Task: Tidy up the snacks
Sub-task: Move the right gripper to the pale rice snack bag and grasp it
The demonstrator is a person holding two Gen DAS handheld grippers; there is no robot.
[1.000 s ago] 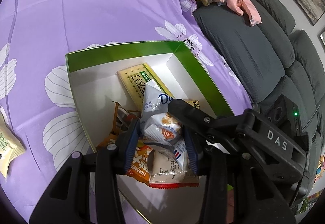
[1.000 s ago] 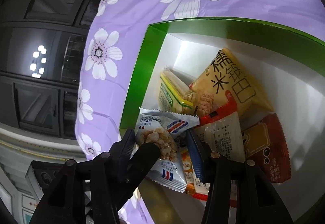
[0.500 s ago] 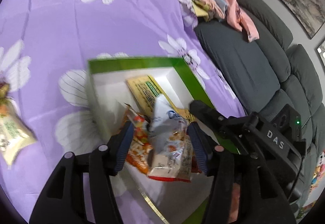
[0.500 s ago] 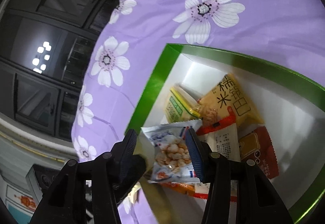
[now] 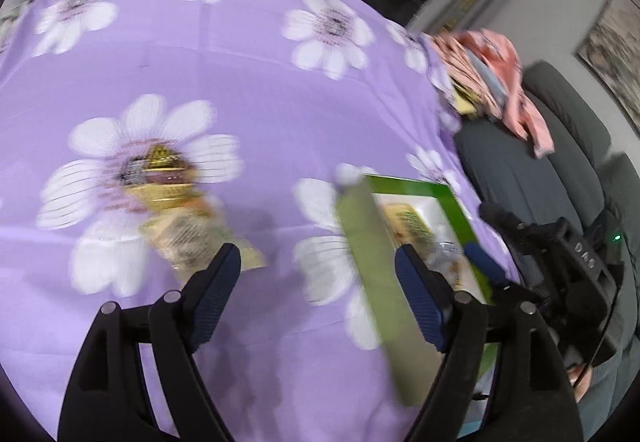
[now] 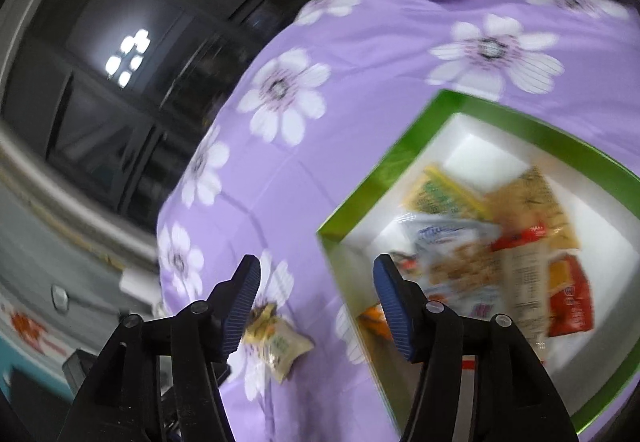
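A green-rimmed white box [image 6: 376,177] on the purple flowered cloth holds several snack packets, among them a white-blue packet [image 6: 448,242] lying on top. The box also shows in the left wrist view [image 5: 356,226], at the right. My left gripper [image 5: 318,262] is open and empty above the cloth, left of the box. A yellow-green snack packet [image 5: 180,217] lies on the cloth just beyond its left finger. My right gripper [image 6: 316,274] is open and empty over the box's left edge. The same loose packet [image 6: 276,342] lies below its left finger. Both views are blurred.
A grey sofa [image 5: 532,177] with pink clothes [image 5: 492,69] on it stands right of the table. The right gripper's body [image 5: 560,254] shows at the right in the left wrist view. Dark windows [image 6: 120,65] lie beyond the table's far edge.
Both grippers have opened and let go of the white-blue packet, which now lies in the box. Both have swung left, away from the box, toward the loose packet on the cloth.
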